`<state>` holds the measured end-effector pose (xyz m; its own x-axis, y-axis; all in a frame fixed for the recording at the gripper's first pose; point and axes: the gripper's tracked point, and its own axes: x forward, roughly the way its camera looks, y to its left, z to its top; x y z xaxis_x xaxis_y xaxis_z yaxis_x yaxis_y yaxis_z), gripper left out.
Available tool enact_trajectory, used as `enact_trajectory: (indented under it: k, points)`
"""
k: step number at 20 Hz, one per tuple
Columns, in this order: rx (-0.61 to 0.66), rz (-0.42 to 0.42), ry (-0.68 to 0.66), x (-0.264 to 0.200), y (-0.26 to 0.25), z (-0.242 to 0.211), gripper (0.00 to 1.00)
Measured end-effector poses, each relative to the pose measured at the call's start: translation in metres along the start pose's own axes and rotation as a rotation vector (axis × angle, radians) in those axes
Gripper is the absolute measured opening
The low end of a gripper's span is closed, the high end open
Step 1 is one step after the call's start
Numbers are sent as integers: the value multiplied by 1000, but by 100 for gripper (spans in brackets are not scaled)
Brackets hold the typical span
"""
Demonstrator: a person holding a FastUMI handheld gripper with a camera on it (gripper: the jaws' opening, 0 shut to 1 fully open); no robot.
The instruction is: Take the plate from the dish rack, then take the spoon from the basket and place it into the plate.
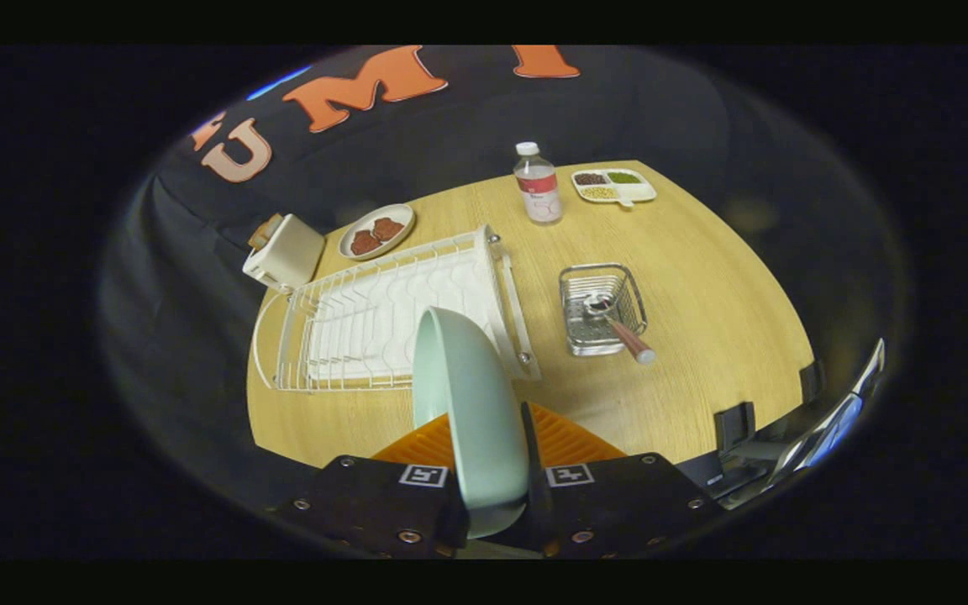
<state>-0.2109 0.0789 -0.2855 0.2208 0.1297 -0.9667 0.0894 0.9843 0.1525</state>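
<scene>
A pale green plate (467, 403) stands on edge between my fingers, and my gripper (492, 437) is shut on its rim, holding it above the wooden table. Beyond the plate lies the white wire dish rack (383, 315), with nothing in it. To the right of the rack sits a small metal mesh basket (602, 311). A spoon (618, 323) rests in it, its bowl inside and its reddish handle sticking out over the near rim.
A white toaster (284, 250) and a plate of brown biscuits (376, 231) sit behind the rack. A water bottle (538, 185) and a divided snack tray (614, 186) stand at the far edge. Bare wooden table (702, 277) lies right of the basket.
</scene>
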Motion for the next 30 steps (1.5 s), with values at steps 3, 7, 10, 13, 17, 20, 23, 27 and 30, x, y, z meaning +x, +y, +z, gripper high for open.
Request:
enact_trajectory:
  k: [3, 7, 10, 13, 17, 20, 23, 27, 30]
  points:
    - [21, 21, 39, 8, -9, -24, 28]
    - [33, 38, 67, 25, -12, -47, 28]
    - [16, 49, 83, 34, -9, -58, 28]
    - [22, 81, 97, 42, 0, -64, 28]
    - [20, 102, 108, 53, 7, -73, 28]
    - [24, 115, 110, 60, 10, -79, 29]
    - [68, 160, 130, 66, 16, -86, 29]
    - [74, 156, 130, 73, 14, -89, 33]
    - [37, 115, 96, 76, 5, -83, 40]
